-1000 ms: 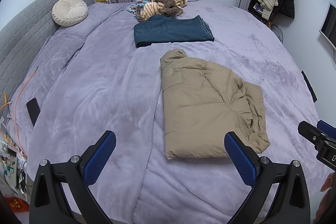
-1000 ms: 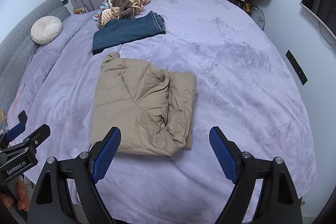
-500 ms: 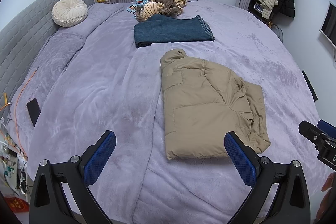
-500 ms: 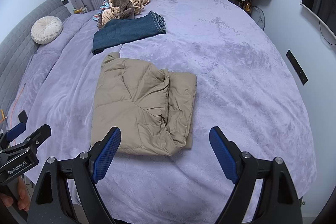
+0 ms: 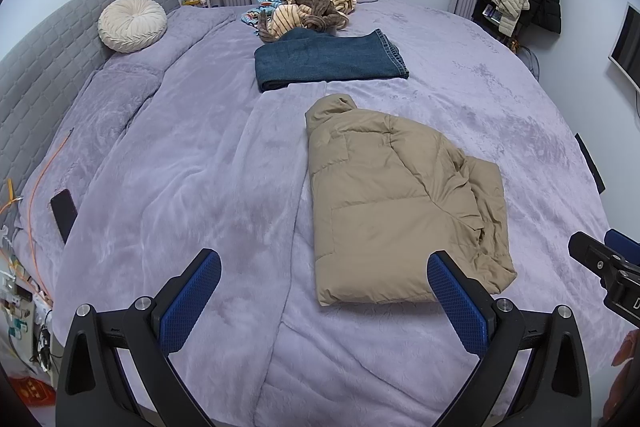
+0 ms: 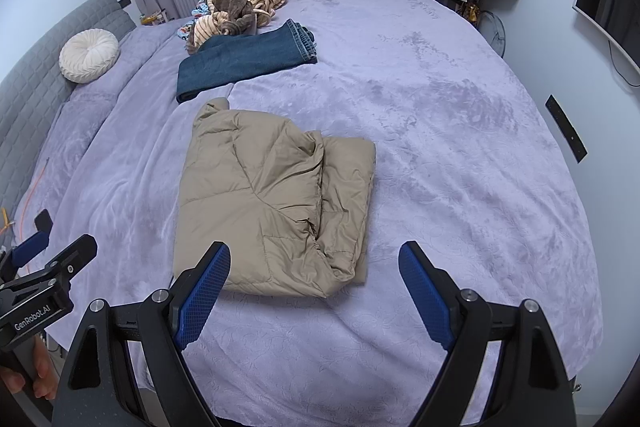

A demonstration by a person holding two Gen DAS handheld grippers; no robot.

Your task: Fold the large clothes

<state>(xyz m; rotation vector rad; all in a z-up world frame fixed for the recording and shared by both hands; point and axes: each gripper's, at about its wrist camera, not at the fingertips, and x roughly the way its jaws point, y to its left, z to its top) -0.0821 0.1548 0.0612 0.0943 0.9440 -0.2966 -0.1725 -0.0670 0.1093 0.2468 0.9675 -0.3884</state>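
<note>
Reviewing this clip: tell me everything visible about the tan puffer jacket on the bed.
The tan puffer jacket is quilted, of slightly shiny, padded fabric. It lies folded into a rough rectangle on the purple blanket, collar end toward the folded jeans but apart from them. One side is smooth and flat; the other shows a bunched, creased layer folded over, with a loose corner at the near edge. Only the blanket touches it; both grippers hang open short of it.

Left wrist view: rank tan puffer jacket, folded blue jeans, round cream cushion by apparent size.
1. Tan puffer jacket, largest, though also nearest the camera.
2. Folded blue jeans.
3. Round cream cushion, smallest, though farthest away.
</note>
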